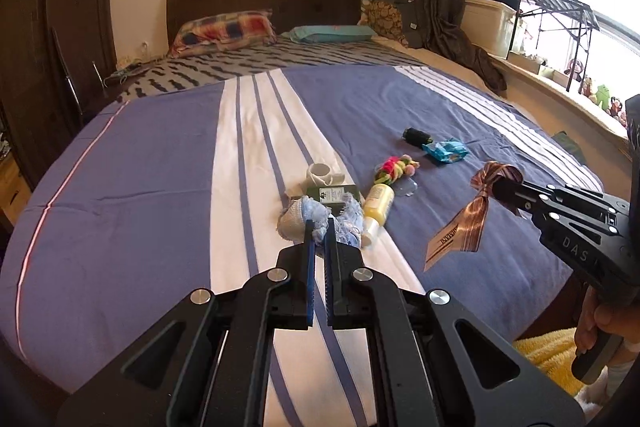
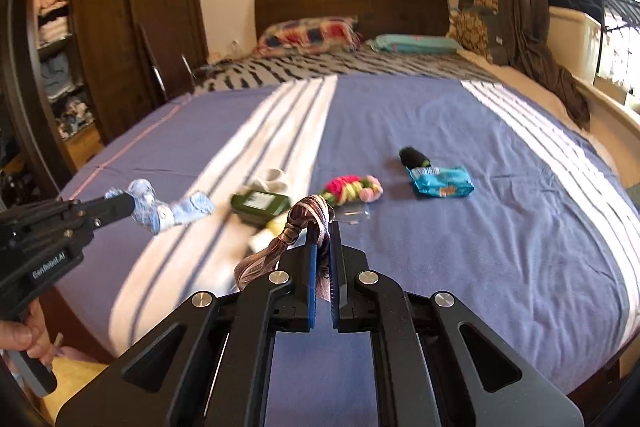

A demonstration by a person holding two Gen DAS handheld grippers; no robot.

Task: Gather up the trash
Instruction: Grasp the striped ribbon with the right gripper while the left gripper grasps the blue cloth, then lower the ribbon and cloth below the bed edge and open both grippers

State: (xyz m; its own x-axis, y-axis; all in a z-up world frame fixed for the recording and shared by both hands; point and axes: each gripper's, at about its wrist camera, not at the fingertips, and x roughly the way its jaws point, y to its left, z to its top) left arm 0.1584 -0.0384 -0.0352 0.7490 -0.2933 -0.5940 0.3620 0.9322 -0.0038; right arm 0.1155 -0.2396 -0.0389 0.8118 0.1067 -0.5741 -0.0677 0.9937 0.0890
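Bed (image 1: pixel 160 155) with blue-and-white striped cover. Lying on it: green box (image 1: pixel 331 195), white cup (image 1: pixel 320 174), yellow bottle (image 1: pixel 378 205), braided multicolour toy (image 1: pixel 394 165), blue wrapper (image 1: pixel 446 151), black spool (image 1: pixel 417 136), clear plastic bit (image 2: pixel 354 215). Two pillows (image 1: pixel 224 33) at headboard.

Bed (image 2: pixel 500 227): holds every loose item.
Box (image 2: pixel 262 205): centre, mug (image 2: pixel 272 179) at its 12 o'clock.
Bottle (image 1: pixel 378 205): box's 3 o'clock.
Wrapper (image 2: pixel 440 181): 3 o'clock, spool (image 2: pixel 414 157) behind.
Pillows (image 2: pixel 308 35): 12 o'clock, against headboard (image 2: pixel 352 5).
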